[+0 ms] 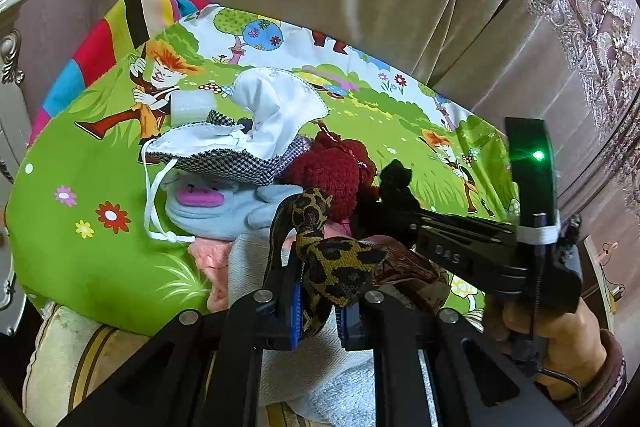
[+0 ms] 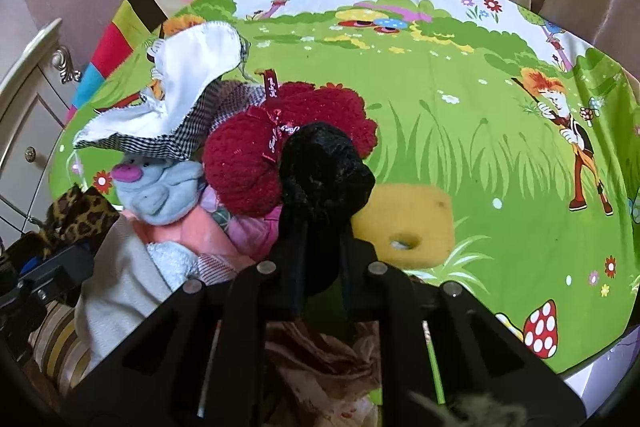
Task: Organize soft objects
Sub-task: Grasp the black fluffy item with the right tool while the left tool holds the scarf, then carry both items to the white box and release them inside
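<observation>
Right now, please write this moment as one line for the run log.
left gripper: shut on leopard-print fabric | right gripper: shut on black velvet scrunchie | pile: red knit piece, blue plush | yellow sponge: beside scrunchie

Fuzzy black velvet scrunchie (image 2: 324, 163), chunky red knit (image 2: 248, 167), porous yellow sponge (image 2: 408, 223)

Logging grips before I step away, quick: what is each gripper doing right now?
Left gripper: shut on the leopard-print band.
Right gripper: shut on the black scrunchie.
</observation>
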{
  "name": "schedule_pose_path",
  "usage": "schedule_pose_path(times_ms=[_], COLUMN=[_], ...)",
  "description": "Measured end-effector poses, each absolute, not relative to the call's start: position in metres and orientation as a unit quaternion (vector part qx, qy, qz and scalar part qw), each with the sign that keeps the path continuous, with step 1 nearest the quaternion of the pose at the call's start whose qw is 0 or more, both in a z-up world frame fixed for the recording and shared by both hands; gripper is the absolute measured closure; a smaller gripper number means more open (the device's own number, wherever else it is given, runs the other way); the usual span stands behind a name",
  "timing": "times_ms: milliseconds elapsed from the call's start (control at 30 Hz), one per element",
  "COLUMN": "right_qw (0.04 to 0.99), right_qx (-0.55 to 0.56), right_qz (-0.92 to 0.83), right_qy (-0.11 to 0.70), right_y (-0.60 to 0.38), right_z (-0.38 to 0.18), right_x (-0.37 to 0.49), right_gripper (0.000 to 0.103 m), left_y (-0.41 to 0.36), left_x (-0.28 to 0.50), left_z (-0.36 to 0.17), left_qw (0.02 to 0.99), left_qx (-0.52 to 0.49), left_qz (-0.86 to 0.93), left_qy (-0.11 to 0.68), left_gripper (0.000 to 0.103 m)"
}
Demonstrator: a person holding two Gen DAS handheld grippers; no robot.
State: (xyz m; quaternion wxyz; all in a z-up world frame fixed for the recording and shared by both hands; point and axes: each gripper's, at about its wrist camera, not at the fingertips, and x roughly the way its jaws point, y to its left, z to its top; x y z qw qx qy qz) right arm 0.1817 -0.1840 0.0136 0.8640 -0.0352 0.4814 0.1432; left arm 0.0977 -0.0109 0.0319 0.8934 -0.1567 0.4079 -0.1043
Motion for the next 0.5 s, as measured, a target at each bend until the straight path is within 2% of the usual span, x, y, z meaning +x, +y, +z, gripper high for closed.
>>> schedule_pose_path(times_ms=[500], right_qw=[0.900], right_qx=[-0.010], right_qz=[0.116], right_qy=[0.420], right_y=[-0.236], right_z=[0.065], right_x=[0.126], right_gripper=[0.087], left_y=[-0.043], left_x=[0.081], left_z=[0.052], left_qw=[0.902], left_qx=[-0.129], left_qz=[-0.121], left_qy=[0.392], left_gripper=[0.089])
